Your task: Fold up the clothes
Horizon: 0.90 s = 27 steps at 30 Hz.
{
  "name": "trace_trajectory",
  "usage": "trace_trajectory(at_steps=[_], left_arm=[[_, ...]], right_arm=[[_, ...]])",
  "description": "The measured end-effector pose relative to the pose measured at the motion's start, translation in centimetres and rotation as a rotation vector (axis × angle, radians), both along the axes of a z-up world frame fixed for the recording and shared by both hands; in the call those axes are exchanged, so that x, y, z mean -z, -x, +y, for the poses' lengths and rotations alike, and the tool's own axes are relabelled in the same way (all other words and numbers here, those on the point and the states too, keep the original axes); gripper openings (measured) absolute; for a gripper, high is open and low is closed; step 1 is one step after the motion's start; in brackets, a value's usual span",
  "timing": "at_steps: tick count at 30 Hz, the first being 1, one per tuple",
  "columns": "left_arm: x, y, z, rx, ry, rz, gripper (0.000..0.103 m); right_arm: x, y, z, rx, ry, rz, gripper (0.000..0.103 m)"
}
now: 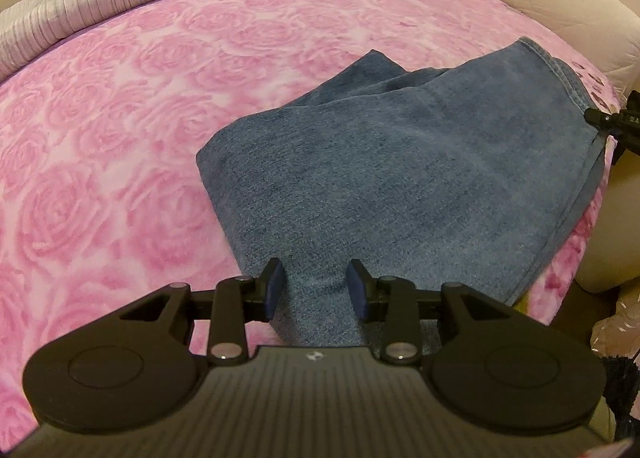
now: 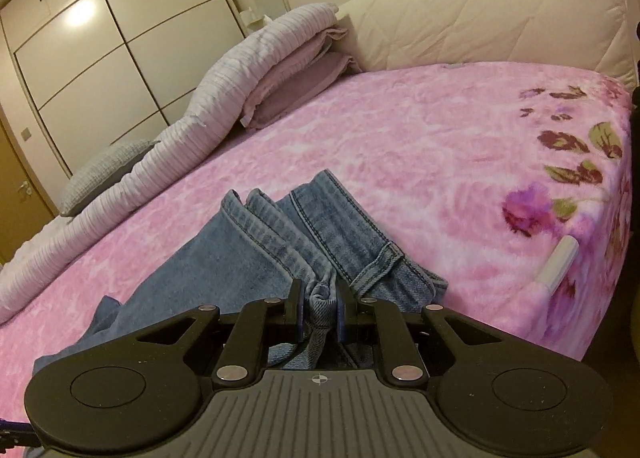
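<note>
Jeans (image 1: 400, 162): one pair, blue denim, folded into a thick bundle, lying on the pink rose-patterned blanket (image 1: 120, 138) toward the bed's near edge. In my right wrist view the hems and the waistband with its belt loop are stacked together and bunched toward the camera. In my left wrist view the denim presents a broad, smooth folded panel with a seam running down its right side.

Right gripper (image 2: 319, 308): I have its jaws drawn close, pinching a wad of denim between the two blue pads; the cloth is visibly crumpled in the narrow gap. Its black tip also shows at the right edge of the left wrist view, at the denim's hem.

Left gripper (image 1: 316, 290): I have its jaws standing fairly wide, pads apart over the near end of the denim panel. Fabric lies between and below them, but neither pad presses on it.

Blanket, continued: a printed spray of purple flowers and green leaves (image 2: 576, 162) runs along the bed's right edge.

White tube-like item (image 2: 558, 264): lying on the blanket near that right edge; I cannot tell what it is.

Rolled lilac quilt (image 2: 160, 146): along the bed's far left side, with folded mauve linens (image 2: 296, 86) against it and a grey pillow (image 2: 100, 174) beside it.

Cream padded headboard (image 2: 480, 18): at the far end.

Wardrobe (image 2: 100, 58): pale sliding doors, beyond the bed on the left.
</note>
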State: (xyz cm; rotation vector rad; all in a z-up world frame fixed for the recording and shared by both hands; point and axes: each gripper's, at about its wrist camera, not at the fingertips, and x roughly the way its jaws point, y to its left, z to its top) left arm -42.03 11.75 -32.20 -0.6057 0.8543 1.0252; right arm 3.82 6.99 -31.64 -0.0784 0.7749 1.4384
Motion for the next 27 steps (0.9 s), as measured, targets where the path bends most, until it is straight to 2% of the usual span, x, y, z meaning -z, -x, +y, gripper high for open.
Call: trace_trajectory(at_steps=[13,18,23,27], left_arm=[[0.2,-0.3,0.2,-0.011,-0.003,0.014,0.033],[0.3,-0.3,0.2,-0.007,-0.004,0.006,0.033],[0.4,-0.5,0.4,0.0,-0.007,0.001,0.033],[0.5,-0.6,0.5,0.006,-0.009,-0.011,0.032]], right_arm=[[-0.2,-0.1,-0.2,-0.005,0.008,-0.003,0.014],[-1.5,0.4,-0.7,-0.037,-0.041,-0.067,0.014],[-1.2,-0.2,-0.7,-0.027,-0.036,-0.058,0.014],[-1.9,0.0,-1.0,-0.026,-0.065,-0.089,0.014]])
